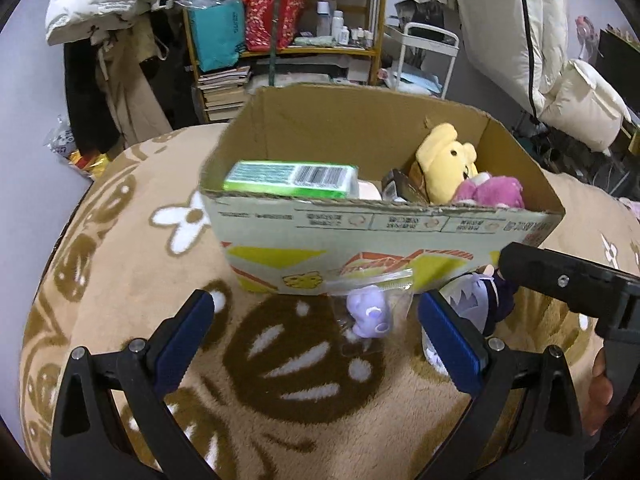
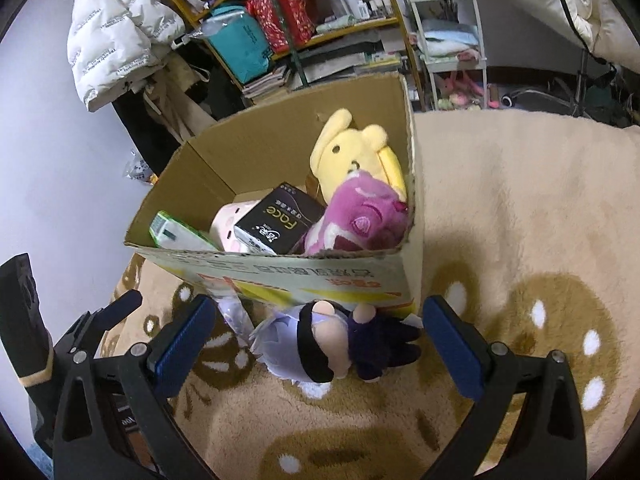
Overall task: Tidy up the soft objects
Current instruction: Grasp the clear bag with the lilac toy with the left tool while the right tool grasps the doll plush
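Note:
An open cardboard box [image 1: 360, 232] stands on a tan patterned blanket [image 1: 280, 360]. Inside are a yellow bear plush [image 1: 444, 164], a pink plush [image 1: 492, 192] and a green carton [image 1: 288, 180]. My left gripper [image 1: 316, 340] is open; a small lilac toy in a clear bag [image 1: 370, 312] lies between its fingers, in front of the box. My right gripper [image 2: 320, 344] is open around a plush doll with a blindfold and dark purple clothes [image 2: 340, 344] lying against the box [image 2: 320, 276]. The doll also shows in the left wrist view [image 1: 480, 300], partly hidden.
The box also holds a black "Face" carton [image 2: 280, 220] and a pink item [image 2: 228, 220]. Behind stand a cluttered wooden shelf [image 1: 280, 20], a white trolley [image 2: 444, 20], hanging white jackets [image 2: 116, 32] and stacked books [image 1: 224, 92].

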`<state>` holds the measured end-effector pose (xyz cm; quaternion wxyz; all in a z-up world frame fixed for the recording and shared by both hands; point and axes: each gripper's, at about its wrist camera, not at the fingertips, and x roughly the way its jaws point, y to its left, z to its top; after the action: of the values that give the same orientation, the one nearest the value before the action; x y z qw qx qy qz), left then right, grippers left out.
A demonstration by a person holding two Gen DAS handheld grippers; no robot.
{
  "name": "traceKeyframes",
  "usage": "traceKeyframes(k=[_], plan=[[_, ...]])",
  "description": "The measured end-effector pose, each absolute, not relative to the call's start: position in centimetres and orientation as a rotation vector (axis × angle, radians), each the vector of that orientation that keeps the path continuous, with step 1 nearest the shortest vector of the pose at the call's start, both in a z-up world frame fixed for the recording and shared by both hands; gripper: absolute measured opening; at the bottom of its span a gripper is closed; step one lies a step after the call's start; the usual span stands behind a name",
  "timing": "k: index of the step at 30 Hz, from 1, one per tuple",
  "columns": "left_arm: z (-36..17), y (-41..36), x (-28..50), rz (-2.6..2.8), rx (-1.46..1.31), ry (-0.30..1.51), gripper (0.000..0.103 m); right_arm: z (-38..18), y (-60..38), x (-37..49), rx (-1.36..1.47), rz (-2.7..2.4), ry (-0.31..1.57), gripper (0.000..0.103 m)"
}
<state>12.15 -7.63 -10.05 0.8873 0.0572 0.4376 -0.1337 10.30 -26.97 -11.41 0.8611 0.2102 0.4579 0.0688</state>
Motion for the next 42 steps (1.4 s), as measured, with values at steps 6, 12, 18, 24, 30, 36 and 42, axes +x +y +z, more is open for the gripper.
traceKeyframes(k=[6,12,18,24,30,36,42], plan=[[-11.4,-8.9,12.4,-0.312,0.146,0.935,0.101,-12.4,-26.7,11.0,0.452,0.143,0.989,0.103],[-12.7,-9.5,12.6,-0.323,0.152,0.969,0.101,-13.1,-26.2,11.6,0.444,0.138,1.014,0.103],[-13.5,-9.8,12.9,-0.331,0.148,0.991,0.101,-13.9,-26.3,11.9,0.449,0.126,1.043,0.103],[-14.4,-9.8,13.7,-0.328,0.126,1.018,0.101,-14.5,-26.6,12.2,0.454,0.114,1.063,0.103],[-15.2,-9.8,14.2,-0.321,0.111,1.041,0.101,-15.5,-26.9,12.5,0.463,0.087,1.103,0.103],[-15.7,-9.8,14.4,-0.314,0.100,1.056,0.100,-16.6,-27.1,12.8,0.516,0.109,1.131,0.103],[-16.1,-8.7,14.8,-0.312,0.049,1.084,0.095,-16.9,-27.2,12.9,0.529,0.114,1.136,0.103]])
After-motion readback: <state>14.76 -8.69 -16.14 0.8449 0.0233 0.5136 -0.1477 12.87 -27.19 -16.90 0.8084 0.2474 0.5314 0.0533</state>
